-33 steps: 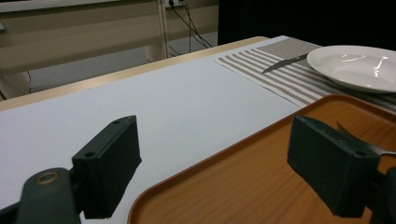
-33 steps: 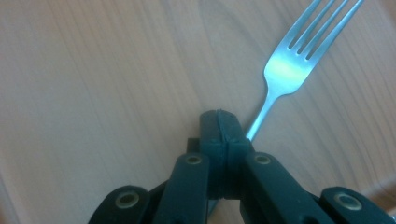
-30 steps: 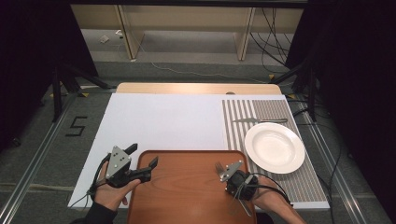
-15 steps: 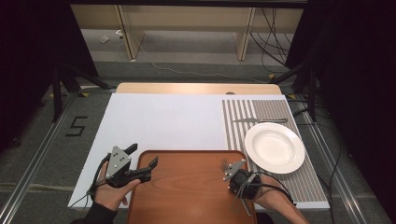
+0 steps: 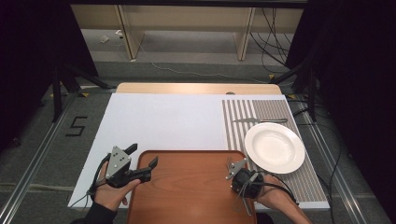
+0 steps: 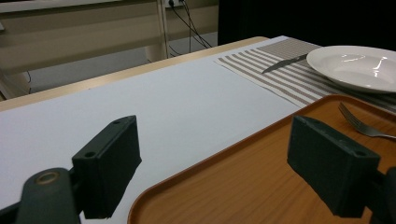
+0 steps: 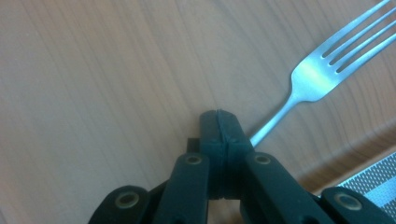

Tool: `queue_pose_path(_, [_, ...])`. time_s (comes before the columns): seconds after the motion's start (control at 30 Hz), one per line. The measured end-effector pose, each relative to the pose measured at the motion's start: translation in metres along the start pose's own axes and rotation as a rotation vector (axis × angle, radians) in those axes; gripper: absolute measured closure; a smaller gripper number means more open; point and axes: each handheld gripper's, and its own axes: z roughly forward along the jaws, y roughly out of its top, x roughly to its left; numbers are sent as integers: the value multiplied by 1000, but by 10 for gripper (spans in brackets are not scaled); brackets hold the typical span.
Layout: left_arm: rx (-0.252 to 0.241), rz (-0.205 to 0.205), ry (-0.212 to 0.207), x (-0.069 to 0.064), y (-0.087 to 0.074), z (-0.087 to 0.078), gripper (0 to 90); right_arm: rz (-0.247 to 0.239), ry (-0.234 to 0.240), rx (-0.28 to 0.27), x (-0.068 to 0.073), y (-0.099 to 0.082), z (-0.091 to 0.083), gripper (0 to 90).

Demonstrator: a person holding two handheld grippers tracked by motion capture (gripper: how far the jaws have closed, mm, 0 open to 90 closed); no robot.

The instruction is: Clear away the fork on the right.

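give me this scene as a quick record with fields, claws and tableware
left claw: open, over the tray's left edge
right claw: shut on the fork handle, over the tray
plate: white, on the striped mat, right of the tray
knife: on the mat, beyond the plate

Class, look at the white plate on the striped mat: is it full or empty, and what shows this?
Empty. The plate shows a bare white surface in the high view, with the knife lying on the mat beyond it.

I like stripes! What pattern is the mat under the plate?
Brown and white stripes on the placemat, clearest in the high view.
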Motion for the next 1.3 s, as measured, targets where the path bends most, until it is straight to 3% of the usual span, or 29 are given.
queue_pose_path(0.67, [-1, 0, 1, 0, 0, 0, 168, 19, -8, 22, -5, -5, -3, 900])
queue_pose_path(1.3, [-1, 1, 2, 0, 0, 0, 169, 30, -10, -3, -10, -8, -6, 882])
